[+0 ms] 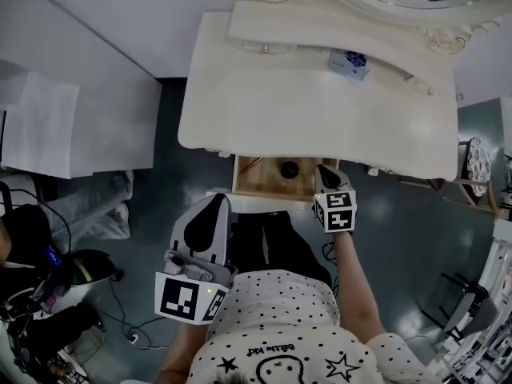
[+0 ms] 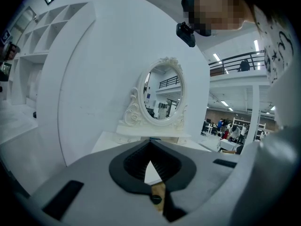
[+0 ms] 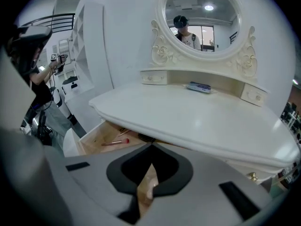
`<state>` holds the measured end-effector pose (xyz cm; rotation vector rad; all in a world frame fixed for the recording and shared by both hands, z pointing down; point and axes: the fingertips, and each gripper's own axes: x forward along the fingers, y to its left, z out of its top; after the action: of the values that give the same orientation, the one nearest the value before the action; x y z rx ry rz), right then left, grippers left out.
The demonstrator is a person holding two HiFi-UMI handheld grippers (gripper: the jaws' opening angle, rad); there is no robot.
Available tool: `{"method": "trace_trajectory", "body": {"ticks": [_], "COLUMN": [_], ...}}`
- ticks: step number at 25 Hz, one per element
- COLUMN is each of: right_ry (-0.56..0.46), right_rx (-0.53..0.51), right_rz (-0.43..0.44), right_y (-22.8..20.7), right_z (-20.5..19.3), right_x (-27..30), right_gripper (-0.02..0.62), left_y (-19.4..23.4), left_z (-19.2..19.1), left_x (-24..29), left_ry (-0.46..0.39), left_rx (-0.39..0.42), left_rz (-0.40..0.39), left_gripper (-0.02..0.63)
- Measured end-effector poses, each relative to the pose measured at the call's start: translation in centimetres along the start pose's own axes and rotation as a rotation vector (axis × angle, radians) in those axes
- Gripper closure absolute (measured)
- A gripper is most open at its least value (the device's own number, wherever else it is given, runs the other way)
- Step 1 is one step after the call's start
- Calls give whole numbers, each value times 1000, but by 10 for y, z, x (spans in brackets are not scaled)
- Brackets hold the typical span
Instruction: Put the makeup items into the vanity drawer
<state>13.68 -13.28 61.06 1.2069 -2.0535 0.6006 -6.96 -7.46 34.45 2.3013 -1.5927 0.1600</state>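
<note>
Just ahead of the right gripper [image 1: 325, 173] and above its closed tips, the tabletop's [image 1: 320, 114] front edge overhung the open drawer [image 1: 258, 184]. This left a low slot reachable only from the near side, under that lip. Inside, to this gripper's left, a round black item [image 1: 289, 169] and a red-tipped brush [image 3: 114, 142] took up some floor, with bare wood directly below the jaws. Past the overhang the tabletop ran broad and free up to the raised shelf [image 3: 197, 76]. The left gripper [image 1: 216, 200], jaws together, hung in open air near the drawer's left end, with the person's dark-clad legs [image 1: 268, 245] close on its right.
</note>
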Motion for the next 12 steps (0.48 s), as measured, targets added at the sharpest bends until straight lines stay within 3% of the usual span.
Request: {"method": "trace_trajectory", "body": {"ticks": [5,12], "right_ry": [-75,-258], "right_rx": [29,101], "right_rz": [-28,-43], "right_y": [4,6], "right_z": [26,79], "right_x": [-26,-88], "right_gripper": [588,588], "left_y": [-4,-9], "left_z": [5,12], "left_x": [-2,-1], "left_ry": [-18,-51], "left_rx": [11,31], "left_rz": [-21,-53], "left_gripper": [604,604]}}
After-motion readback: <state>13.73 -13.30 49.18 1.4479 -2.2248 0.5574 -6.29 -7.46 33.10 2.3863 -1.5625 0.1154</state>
